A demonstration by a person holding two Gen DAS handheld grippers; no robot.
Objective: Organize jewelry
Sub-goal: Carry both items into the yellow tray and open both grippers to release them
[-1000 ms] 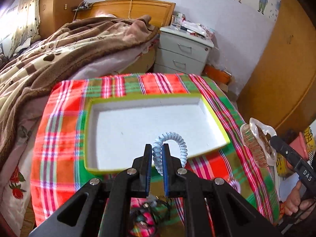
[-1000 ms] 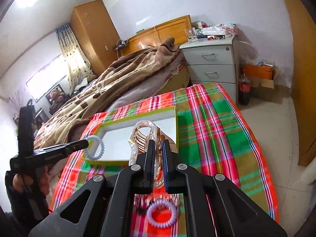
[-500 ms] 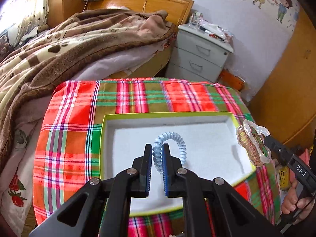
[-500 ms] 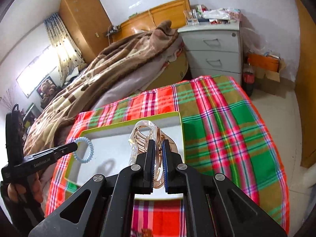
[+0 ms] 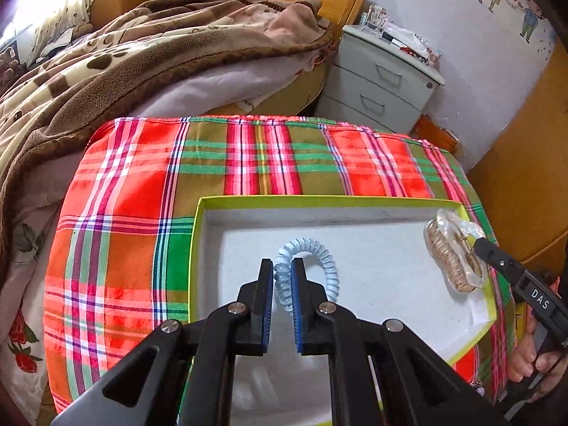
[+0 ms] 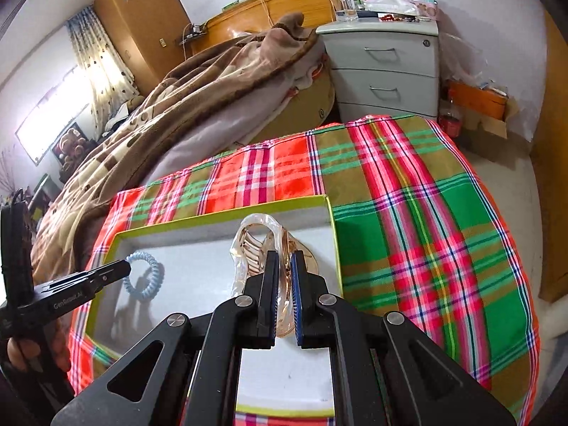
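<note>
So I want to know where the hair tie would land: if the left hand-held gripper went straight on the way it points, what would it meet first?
Most likely the white floor of the green-rimmed tray. The left hand-held gripper, shut on the blue spiral hair tie, points down into it, with nothing visible between; depth is hard to judge.

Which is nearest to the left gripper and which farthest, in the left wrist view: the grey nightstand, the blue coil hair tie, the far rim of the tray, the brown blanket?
1. Blue coil hair tie: clamped in the left gripper.
2. Tray's far rim: just beyond, straight ahead.
3. Brown blanket: past the table, upper left.
4. Grey nightstand: upper right, by the wall; roughly as far as the blanket, too close to call.
</note>
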